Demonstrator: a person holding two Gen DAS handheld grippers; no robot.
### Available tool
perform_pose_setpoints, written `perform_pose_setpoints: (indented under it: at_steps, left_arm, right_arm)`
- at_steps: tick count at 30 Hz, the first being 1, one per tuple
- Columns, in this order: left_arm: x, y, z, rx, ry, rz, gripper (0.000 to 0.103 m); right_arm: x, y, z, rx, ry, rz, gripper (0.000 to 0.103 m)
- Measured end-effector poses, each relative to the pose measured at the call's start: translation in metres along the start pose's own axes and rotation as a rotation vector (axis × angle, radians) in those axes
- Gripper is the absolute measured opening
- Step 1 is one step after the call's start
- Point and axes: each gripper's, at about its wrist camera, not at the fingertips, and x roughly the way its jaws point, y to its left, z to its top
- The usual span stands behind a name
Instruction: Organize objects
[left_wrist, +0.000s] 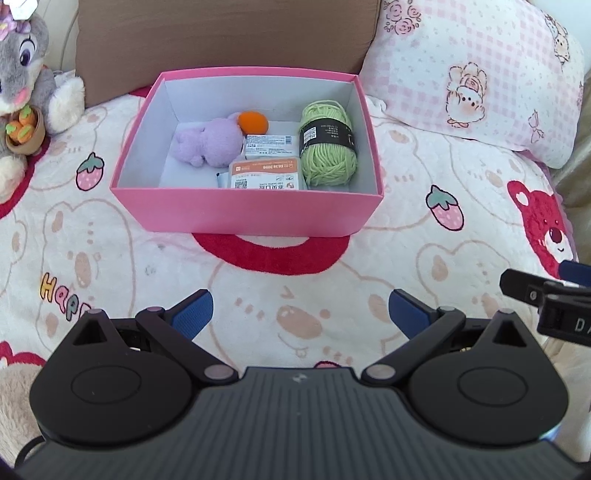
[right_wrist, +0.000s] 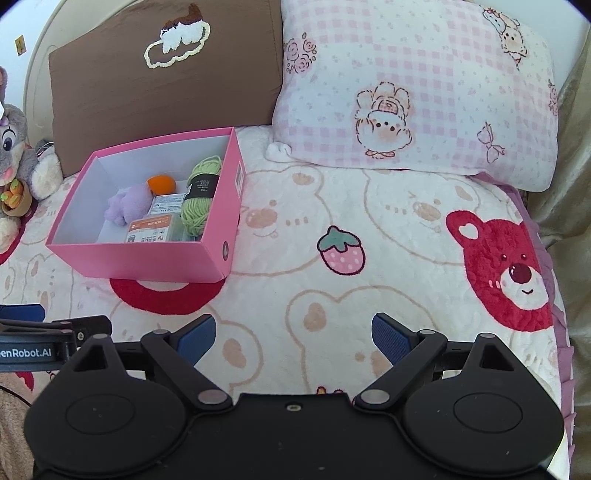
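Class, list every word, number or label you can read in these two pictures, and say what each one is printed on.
"Happ", cut off: blanket.
"enRobot.AI", cut off: left claw.
"DA", cut off: right claw.
Digits on the orange packet: blurred.
Print on the white packet: too small.
Yarn band label: too small.
Pink box stickers: unreadable.

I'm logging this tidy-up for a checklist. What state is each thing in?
pink box: open, no lid, upright on the blanket
green yarn: wound, label band on, in box
purple plush: lying in box
left gripper: open, empty
right gripper: open, empty
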Motion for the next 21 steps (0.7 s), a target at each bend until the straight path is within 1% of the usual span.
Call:
perform_pose_setpoints:
  at_steps: [5, 9, 13, 17, 21]
  left_arm:
    - [0.0018, -0.0026, -0.0009, 0.023, 0.018, 0.003, 0.103]
    - [0.0010, -0.0040, -0.0014, 0.023, 0.023, -0.013, 0.103]
    - [0.0012, -0.0041, -0.0016, 0.023, 0.014, 0.009, 0.103]
    - [0.0054, -0.0010, -0.0010, 0.012, 0.020, 0.051, 0.103]
    - [0.0054, 0.0026, -0.0005, 0.007, 0.024, 0.048, 0.103]
  right_arm:
    - [-0.0006, -0.0008, -0.0010, 0.000, 0.000, 0.002, 0.094]
    - [-0.0021, 0.0007, -0.0024, -0.009, 0.000, -0.005, 0.094]
    - [-0.0031, 0.0008, -0.0036, -0.008, 0.001, -0.009, 0.094]
    - [-0.0036, 0.0013, -0.0053, -0.008, 0.007, -0.011, 0.094]
    - [-0.0047, 0.0026, -0.0063, -0.018, 0.005, -0.016, 0.094]
